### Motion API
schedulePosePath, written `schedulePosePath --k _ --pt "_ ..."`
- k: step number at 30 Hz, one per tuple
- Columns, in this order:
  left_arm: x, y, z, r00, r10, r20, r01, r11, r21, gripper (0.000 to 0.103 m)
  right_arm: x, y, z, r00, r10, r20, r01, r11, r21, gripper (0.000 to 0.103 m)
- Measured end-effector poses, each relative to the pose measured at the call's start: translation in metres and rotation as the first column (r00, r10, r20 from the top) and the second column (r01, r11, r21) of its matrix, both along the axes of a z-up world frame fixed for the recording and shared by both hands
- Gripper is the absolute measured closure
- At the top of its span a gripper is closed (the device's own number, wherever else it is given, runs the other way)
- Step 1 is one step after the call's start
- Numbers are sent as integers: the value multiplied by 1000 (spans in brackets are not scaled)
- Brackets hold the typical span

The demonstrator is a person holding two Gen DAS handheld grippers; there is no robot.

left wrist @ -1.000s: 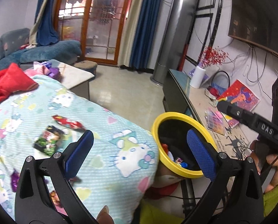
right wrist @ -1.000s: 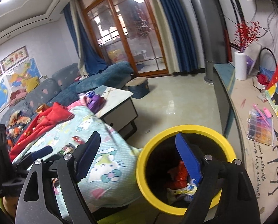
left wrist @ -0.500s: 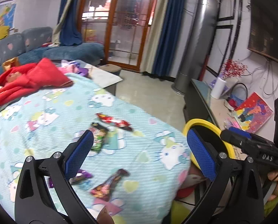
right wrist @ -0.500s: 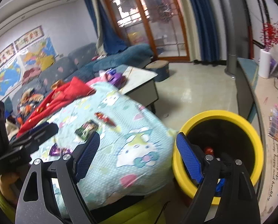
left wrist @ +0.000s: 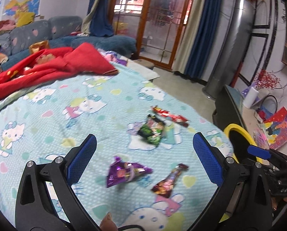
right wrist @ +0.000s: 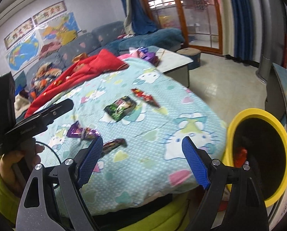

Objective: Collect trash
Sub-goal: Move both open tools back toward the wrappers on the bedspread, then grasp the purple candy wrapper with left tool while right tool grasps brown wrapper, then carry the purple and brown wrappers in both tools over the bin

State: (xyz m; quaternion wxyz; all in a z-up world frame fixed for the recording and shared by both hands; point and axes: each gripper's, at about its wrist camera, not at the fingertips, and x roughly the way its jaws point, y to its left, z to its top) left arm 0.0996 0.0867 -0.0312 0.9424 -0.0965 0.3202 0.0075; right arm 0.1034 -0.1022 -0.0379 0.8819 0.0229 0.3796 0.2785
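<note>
Hello Kitty blanket (left wrist: 97,115) is carrying four wrappers; purple foil wrapper (left wrist: 127,173) is lying nearest the left gripper (left wrist: 143,160), yellow bin (right wrist: 258,154) waiting beside. Both left and right gripper (right wrist: 143,161) are hanging spread, empty. Wrapper looks light, crinkly, slippery; pinching a raised edge seems best.

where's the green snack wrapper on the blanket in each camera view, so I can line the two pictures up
Left wrist view: the green snack wrapper lies right of centre on the blanket, between and beyond the open left gripper.
Right wrist view: it sits left of centre, above the open right gripper.
Shared landmark: the red wrapper just past it, and the yellow bin off the blanket's right edge.
</note>
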Motion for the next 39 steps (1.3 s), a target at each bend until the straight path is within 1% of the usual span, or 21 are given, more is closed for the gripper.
schedulePosePath --k 2,5,7,9,12,13,14,15,17,21,23,24,26,27,28,32,33,36,38,39 --pt "0 7 -4 1000 14 -13 -14 1000 -1 11 3 12 -5 999 23 -29 -23 1000 6 22" --pt "1 21 -13 998 23 -52 -24 1000 -14 11 9 28 -15 996 58 -70 -58 998 6 23" --pt "1 31 -21 996 28 -80 -30 999 -26 11 11 39 -21 993 77 -88 -78 997 -3 27" --pt "1 40 -30 994 25 -105 -31 998 -59 11 14 48 -27 991 87 -102 -89 996 -10 31" --pt "4 49 -41 991 3 -134 -18 994 -108 11 23 59 -41 984 89 -155 -92 996 -9 38" --pt "5 51 -45 990 0 -144 -17 993 -121 14 26 61 -44 981 86 -172 -89 996 -6 42" --pt "6 53 -49 988 -9 -153 -12 990 -141 21 29 62 -48 977 83 -194 -85 996 0 43" --pt "7 53 -51 987 -15 -158 -9 988 -155 23 31 64 -52 972 87 -217 -86 996 11 45" --pt "9 54 -58 984 -33 -173 1 983 -182 28 35 67 -57 968 90 -232 -89 996 14 48" --pt "11 49 -67 979 -76 -188 34 975 -220 36 40 72 -67 960 87 -266 -80 996 36 52" --pt "11 45 -69 977 -91 -192 47 974 -222 48 41 75 -68 961 93 -259 -84 995 44 54" --pt "12 43 -71 976 -98 -195 53 973 -224 51 41 77 -69 962 96 -256 -88 995 40 59" --pt "13 39 -73 974 -107 -202 60 972 -225 59 41 79 -70 964 101 -248 -93 995 42 63" --pt "13 38 -74 973 -113 -203 66 972 -226 67 42 79 -70 965 101 -243 -93 995 43 67" --pt "13 37 -75 972 -118 -203 70 971 -228 75 42 80 -71 966 103 -237 -96 994 42 68" --pt "12 35 -75 971 -123 -204 75 970 -229 78 41 77 -71 970 120 -212 -115 993 35 70" --pt "12 34 -75 971 -122 -203 74 971 -229 78 42 76 -71 971 117 -208 -113 993 32 73" --pt "10 32 -71 974 -119 -192 75 972 -221 82 41 71 -69 972 122 -199 -119 992 30 74" --pt "8 30 -68 976 -124 -180 82 971 -223 89 40 66 -67 975 117 -188 -114 993 27 74" --pt "7 28 -65 977 -130 -170 89 970 -227 90 39 62 -65 977 115 -181 -113 993 25 74"
